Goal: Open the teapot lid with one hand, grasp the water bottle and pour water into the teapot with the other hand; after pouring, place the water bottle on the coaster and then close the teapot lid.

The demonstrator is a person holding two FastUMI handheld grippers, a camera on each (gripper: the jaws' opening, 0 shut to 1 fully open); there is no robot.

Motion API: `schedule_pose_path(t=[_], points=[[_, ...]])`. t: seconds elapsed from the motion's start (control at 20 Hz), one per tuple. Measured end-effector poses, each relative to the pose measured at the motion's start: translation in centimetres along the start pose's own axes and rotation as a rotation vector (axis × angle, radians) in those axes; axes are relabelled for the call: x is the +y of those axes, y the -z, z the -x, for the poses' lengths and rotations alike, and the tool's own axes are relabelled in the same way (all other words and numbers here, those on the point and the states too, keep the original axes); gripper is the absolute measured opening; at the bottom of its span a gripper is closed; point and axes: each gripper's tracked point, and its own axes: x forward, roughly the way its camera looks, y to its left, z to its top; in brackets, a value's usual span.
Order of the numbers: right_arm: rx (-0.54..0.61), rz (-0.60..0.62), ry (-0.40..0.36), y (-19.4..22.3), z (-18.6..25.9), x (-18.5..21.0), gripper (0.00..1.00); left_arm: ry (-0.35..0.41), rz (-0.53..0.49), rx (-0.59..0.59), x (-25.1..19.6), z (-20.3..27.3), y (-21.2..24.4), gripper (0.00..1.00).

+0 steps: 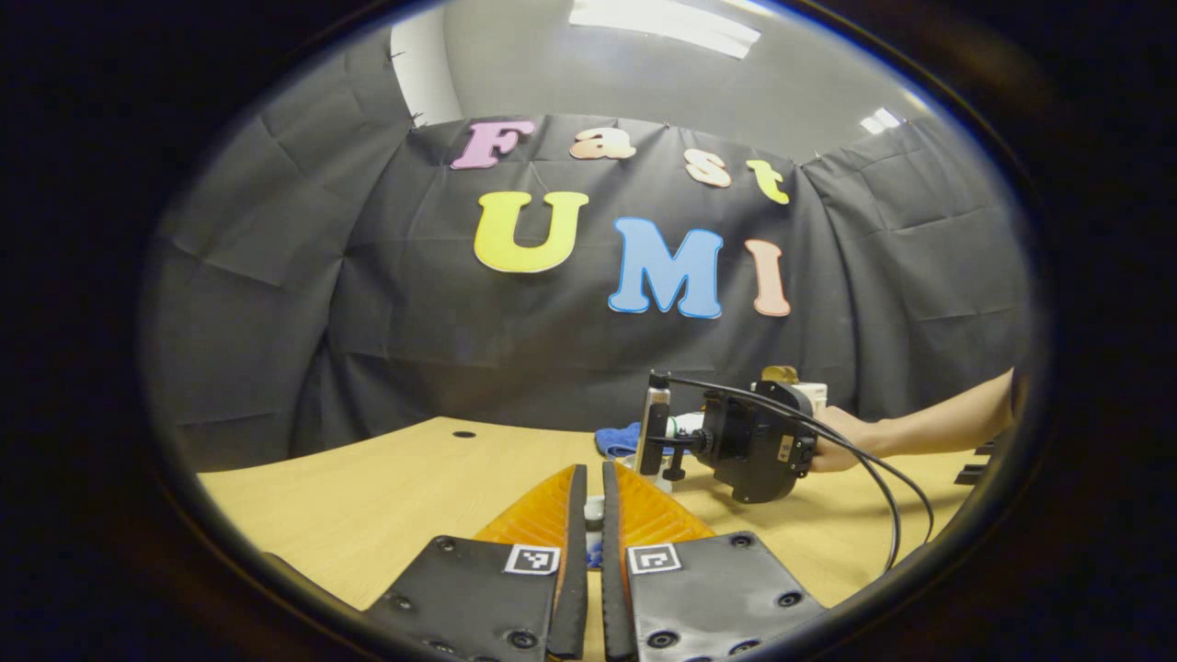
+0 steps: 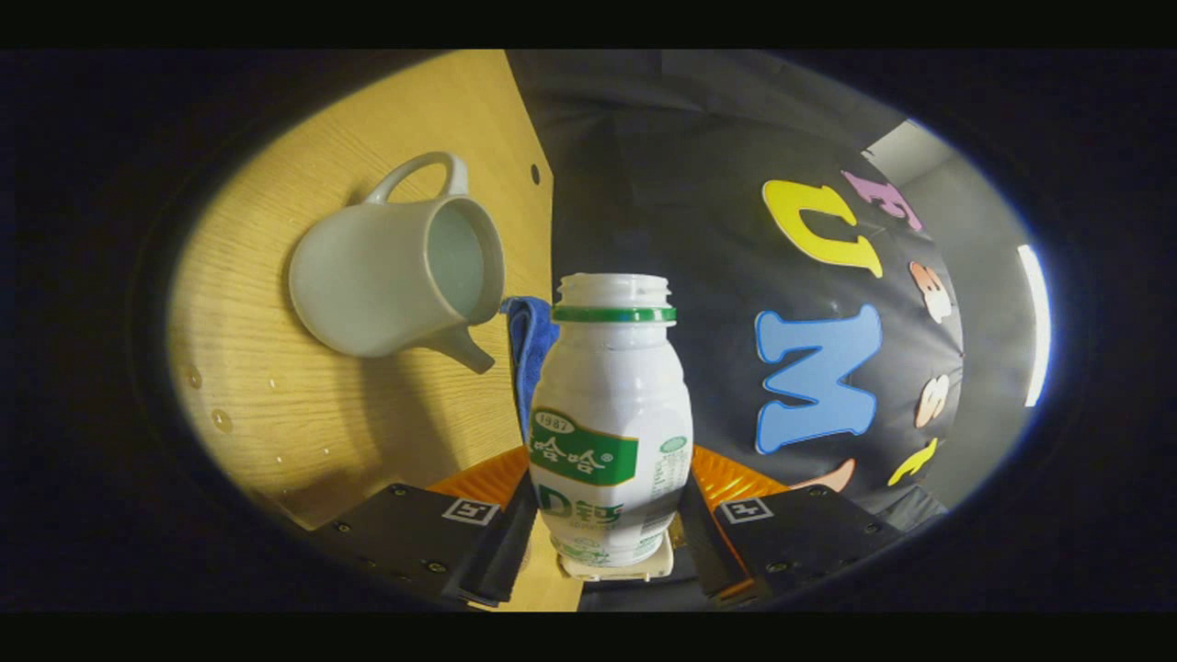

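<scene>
The white water bottle [image 2: 611, 405] with a green neck ring and no cap lies on its side in the right gripper [image 2: 607, 524], which is shut on its lower body. Its mouth points past the white teapot [image 2: 386, 276], which stands open with no lid, spout toward the bottle. In the left gripper view the right gripper [image 1: 658, 432], held by a hand [image 1: 841, 446], hovers over the table with the bottle [image 1: 687, 424]. The left gripper [image 1: 594, 515] is nearly closed, and a small white piece, apparently the teapot lid [image 1: 595, 505], shows between its fingers.
A blue cloth [image 2: 529, 345] lies on the wooden table [image 2: 267, 405] behind the bottle and beside the teapot; it is also in the left gripper view [image 1: 618, 439]. A few water drops [image 2: 221, 420] sit on the table. A black cable [image 1: 883, 478] trails from the right gripper.
</scene>
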Motion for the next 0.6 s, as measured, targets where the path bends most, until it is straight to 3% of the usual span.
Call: schedule_pose_path(t=[0.25,0.6], points=[[-0.003,0.054,0.011,0.2,-0.2,-0.4,0.72,-0.001,-0.005,0.001,0.0,0.1,0.0,0.17],[-0.017,0.121,0.045,0.0,-0.4,-1.5,0.72,-0.006,-0.002,0.002,0.2,0.1,-0.1,0.13]])
